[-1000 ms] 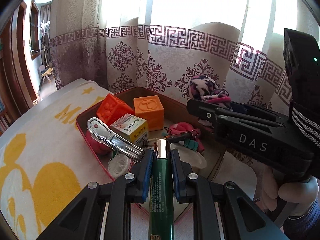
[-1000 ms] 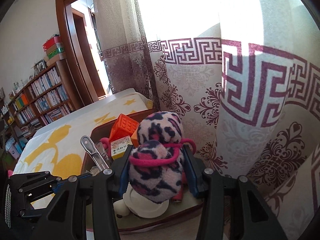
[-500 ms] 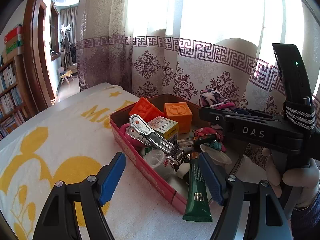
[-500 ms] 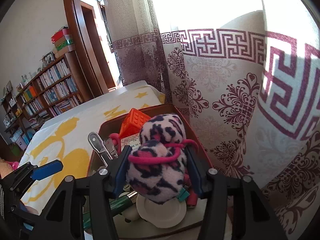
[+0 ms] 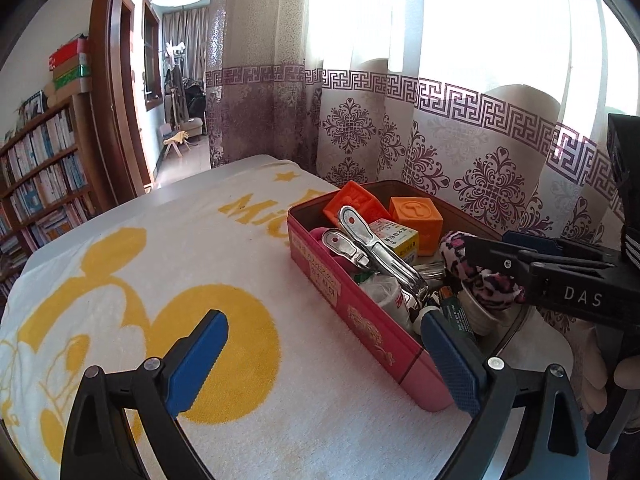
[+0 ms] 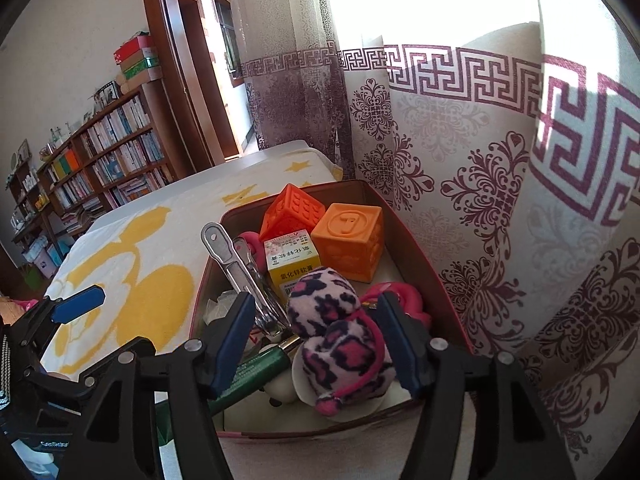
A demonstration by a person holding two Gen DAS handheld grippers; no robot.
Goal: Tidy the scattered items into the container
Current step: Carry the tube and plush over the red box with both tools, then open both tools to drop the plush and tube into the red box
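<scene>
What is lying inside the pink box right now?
In the pink box: two orange cubes, a small medicine carton, metal clips, a green tube and a spotted plush toy. Things under the toy are mostly covered.

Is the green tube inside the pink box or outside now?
Inside. The green tube lies in the pink box, beside the leopard plush.
</scene>
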